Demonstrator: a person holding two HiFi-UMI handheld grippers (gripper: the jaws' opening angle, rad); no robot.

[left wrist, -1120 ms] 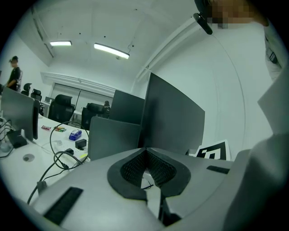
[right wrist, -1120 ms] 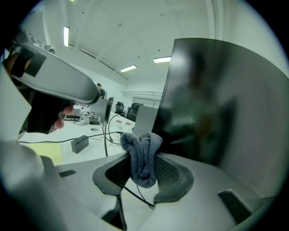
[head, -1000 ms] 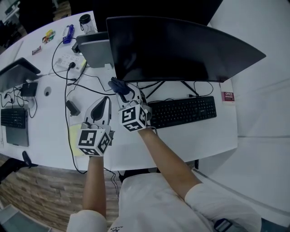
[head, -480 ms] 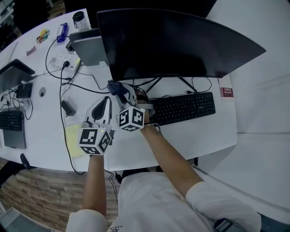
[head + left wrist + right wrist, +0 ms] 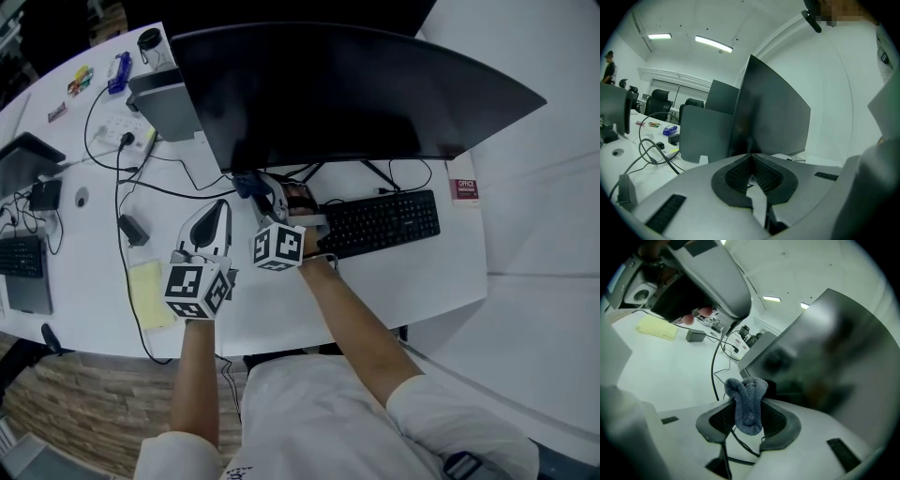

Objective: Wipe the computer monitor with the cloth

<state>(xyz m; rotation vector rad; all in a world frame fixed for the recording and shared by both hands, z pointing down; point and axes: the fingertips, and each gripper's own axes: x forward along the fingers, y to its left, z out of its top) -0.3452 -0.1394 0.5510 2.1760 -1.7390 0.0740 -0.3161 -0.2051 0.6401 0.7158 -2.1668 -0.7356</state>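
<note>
The right gripper (image 5: pixel 748 403) pinches a bunched, fuzzy blue-grey cloth (image 5: pixel 745 389) between its fingers near the dark curved monitor (image 5: pixel 356 94); the left gripper (image 5: pixel 751 157) has its fingers pressed together.

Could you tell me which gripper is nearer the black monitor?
Right. The right gripper, gripping a blue cloth, is just below the large black monitor; the left gripper is farther back.

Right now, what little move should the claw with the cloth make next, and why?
Probably lift the right claw up and forward until the cloth presses on the monitor. The claw is shut on the bunched blue-grey cloth. In the head view the cloth sits just below the screen's lower left edge and seems not to touch the screen yet, so no wiping can start.
</note>
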